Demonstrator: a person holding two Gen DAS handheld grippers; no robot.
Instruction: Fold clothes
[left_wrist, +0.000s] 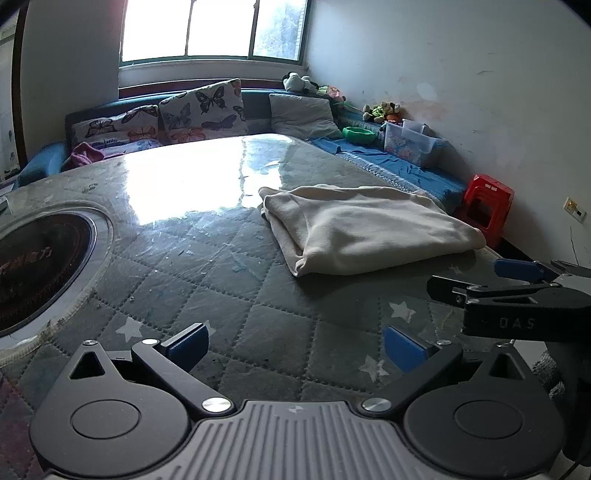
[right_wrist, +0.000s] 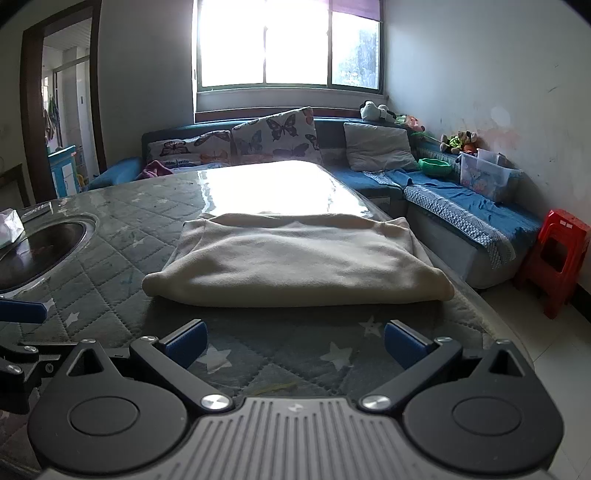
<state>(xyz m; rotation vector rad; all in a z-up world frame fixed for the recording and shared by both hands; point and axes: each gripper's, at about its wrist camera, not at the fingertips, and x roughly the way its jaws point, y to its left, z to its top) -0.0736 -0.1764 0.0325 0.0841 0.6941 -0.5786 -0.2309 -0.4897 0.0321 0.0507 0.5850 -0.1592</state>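
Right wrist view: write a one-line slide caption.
Open right gripper faces a folded cream fleece garment on the quilted grey table cover.

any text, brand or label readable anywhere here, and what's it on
"DAS": on the side of the right gripper body, seen from the left wrist view.
Reddish characters on the dark round cooktop set in the table: too blurred to read.
White sticker on the red stool: too small to read.
Printed picture on the clear plastic bin: no legible words.
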